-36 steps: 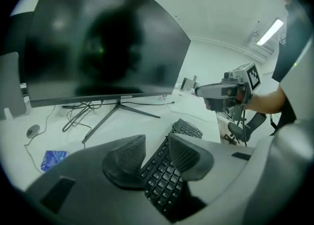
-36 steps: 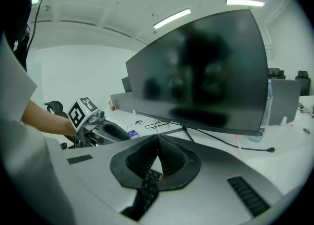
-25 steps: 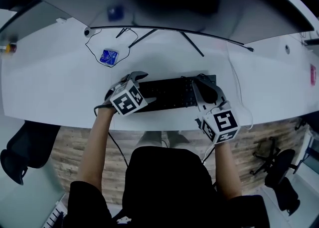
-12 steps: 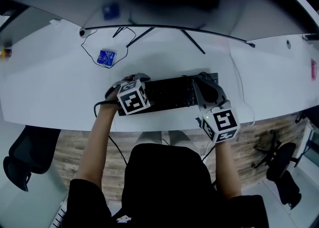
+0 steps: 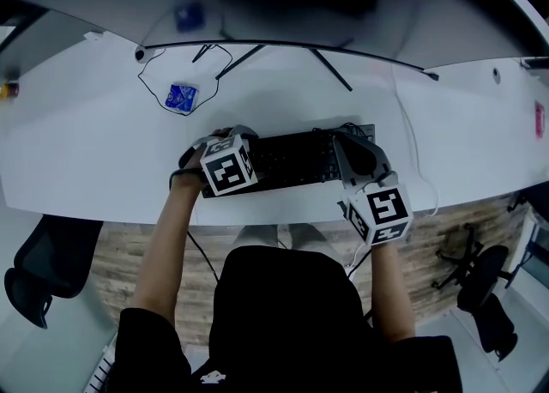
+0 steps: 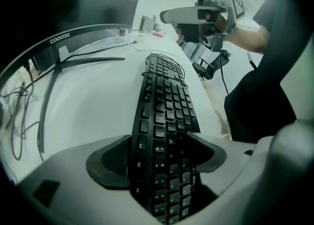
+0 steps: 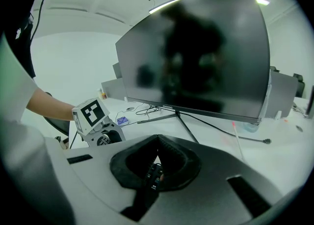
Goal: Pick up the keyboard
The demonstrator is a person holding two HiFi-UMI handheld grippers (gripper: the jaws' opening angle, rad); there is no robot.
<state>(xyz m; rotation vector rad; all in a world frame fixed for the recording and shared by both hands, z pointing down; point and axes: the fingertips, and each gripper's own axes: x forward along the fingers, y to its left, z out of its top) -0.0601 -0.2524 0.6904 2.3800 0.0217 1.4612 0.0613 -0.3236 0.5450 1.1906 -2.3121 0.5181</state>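
Observation:
A black keyboard (image 5: pixel 292 160) lies on the white desk (image 5: pixel 86 151) near its front edge, and I hold a gripper at each end. My left gripper (image 5: pixel 221 144) points steeply down over the left end. In the left gripper view the keyboard (image 6: pixel 164 116) runs away between the jaws of that gripper (image 6: pixel 159 145), which are closing, their pads (image 6: pixel 110 165) against its two long edges. My right gripper (image 5: pixel 356 153) is shut on the right end. In the right gripper view a thin strip of keys (image 7: pixel 153 176) shows pinched in that gripper (image 7: pixel 158 157).
A wide curved monitor (image 5: pixel 283 5) stands behind the keyboard, its stand legs (image 5: pixel 257 61) spread on the desk. A blue packet (image 5: pixel 182 97) and thin cables (image 5: pixel 159 82) lie at the back left. A white cable (image 5: pixel 412 151) runs down the right side. Office chairs (image 5: pixel 39 271) stand on the floor.
My left gripper has sunk and tilted further over the keyboard's left end. The right gripper and the keyboard have stayed where they were.

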